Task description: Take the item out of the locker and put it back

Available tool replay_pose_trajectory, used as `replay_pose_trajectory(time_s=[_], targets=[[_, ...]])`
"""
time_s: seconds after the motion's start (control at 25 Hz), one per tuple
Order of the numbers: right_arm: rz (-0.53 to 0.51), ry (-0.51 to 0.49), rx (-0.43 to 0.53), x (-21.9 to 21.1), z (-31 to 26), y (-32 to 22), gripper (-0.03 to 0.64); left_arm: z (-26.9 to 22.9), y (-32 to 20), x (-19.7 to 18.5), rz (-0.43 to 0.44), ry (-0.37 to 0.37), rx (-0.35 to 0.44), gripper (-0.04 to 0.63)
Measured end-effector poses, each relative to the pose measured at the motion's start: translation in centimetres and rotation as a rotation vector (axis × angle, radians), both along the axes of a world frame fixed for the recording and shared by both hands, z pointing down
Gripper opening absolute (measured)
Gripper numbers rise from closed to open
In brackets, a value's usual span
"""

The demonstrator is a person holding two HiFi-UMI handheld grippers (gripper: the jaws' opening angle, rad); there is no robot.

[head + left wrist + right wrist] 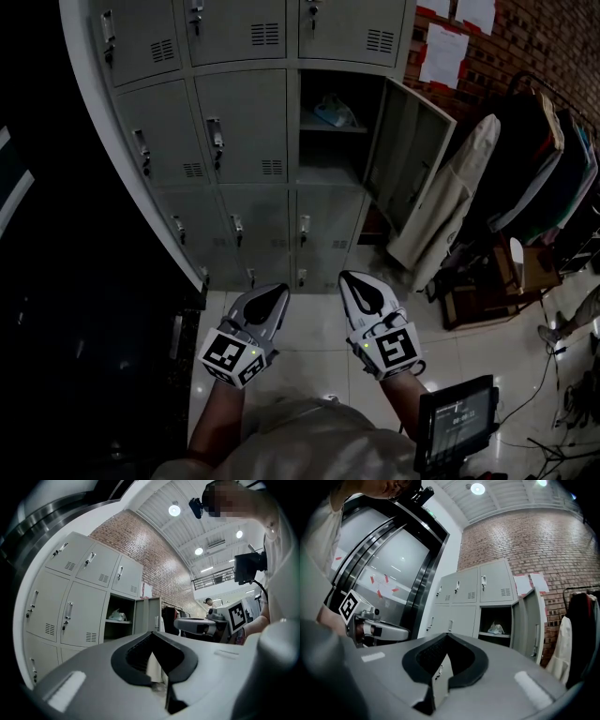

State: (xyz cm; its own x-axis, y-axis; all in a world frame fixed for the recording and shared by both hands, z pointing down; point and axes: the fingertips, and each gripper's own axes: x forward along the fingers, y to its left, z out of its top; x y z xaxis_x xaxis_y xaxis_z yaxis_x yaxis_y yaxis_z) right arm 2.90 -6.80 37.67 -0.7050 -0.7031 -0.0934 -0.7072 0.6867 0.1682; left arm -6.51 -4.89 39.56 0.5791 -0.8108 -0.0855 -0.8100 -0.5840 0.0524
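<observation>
A grey locker bank [234, 122] stands ahead. One compartment is open, its door [412, 159] swung out to the right. A pale crumpled bag-like item [333, 112] lies on the shelf inside; it also shows in the left gripper view as the item [117, 616] and in the right gripper view as the item [496, 629]. My left gripper [272, 292] and right gripper [356, 281] are held side by side low in front of the lockers, well short of the open compartment. Both point level. The left gripper [152, 637] and right gripper [447, 635] are shut with nothing held.
A clothes rack [548, 150] with dark garments and a white coat [459, 197] stands right of the open door. A small wooden stool [525, 272] is on the tiled floor at right. A dark glass wall fills the left. A screen device [457, 422] hangs at my waist.
</observation>
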Motion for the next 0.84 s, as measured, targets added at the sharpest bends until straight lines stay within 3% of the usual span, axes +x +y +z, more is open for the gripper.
replay_pose_trajectory(time_s=[0.84], targets=[[0.057,-0.012,0.015,1.7,-1.1,-0.1,0.003,0.3,-0.3,1.3,0.031,-0.001,0.002,0.002]])
